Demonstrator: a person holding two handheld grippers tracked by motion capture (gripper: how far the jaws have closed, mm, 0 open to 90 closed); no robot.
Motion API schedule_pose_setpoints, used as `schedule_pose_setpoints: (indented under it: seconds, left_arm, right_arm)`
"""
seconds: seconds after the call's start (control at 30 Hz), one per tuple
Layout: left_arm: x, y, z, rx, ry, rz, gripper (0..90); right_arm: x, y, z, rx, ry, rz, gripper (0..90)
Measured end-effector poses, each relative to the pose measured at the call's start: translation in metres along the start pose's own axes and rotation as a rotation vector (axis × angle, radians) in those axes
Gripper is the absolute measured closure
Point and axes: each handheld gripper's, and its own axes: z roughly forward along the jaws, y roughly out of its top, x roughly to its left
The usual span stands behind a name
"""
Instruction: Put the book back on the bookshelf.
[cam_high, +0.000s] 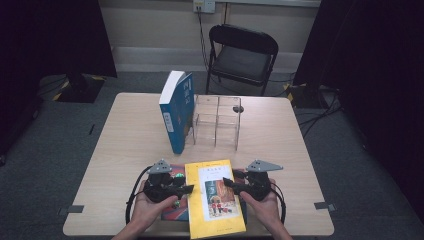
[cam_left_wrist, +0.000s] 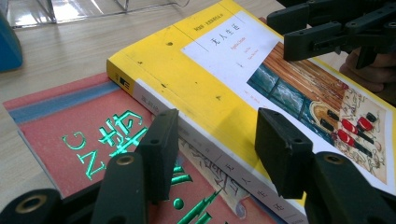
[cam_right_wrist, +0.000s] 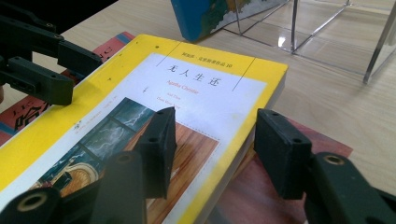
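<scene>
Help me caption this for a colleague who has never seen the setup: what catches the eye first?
The bright yellow book at the table's near edge, lying on a red book, with the left gripper and right gripper flanking its long edges. Behind it, a blue book stands leaning against a clear acrylic rack.

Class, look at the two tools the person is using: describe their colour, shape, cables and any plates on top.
Both are black. The left tool and right tool each end in two flat, blocky black jaws with small round holes and brass-coloured eyelets at the joints. Each carries a grey three-cornered plate on top, and a black cable loops out from each body. The forearms show no sleeves.
</scene>
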Motion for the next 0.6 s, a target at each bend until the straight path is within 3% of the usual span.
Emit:
schedule_pose_setpoints:
  seconds: [0.27, 0.37, 0.53, 0.6]
  left_arm:
    - [0.003, 0.002, 0.003, 0.001, -0.011, -0.014, 50.6]
    - [0.004, 0.005, 0.003, 0.013, -0.014, -0.007, 50.8]
    - [0.004, 0.005, 0.004, 0.013, -0.013, -0.009, 50.8]
    - [0.003, 0.005, 0.004, 0.014, -0.010, -0.004, 50.8]
  right_arm:
    - [0.006, -0.004, -0.013, 0.014, -0.015, 0.036, 60.9]
    - [0.002, -0.005, -0.013, 0.003, -0.003, 0.037, 64.2]
    - [-0.001, -0.004, -0.003, -0.022, -0.014, 0.077, 51.5]
    - [-0.001, -0.003, 0.001, -0.023, -0.026, 0.111, 50.2]
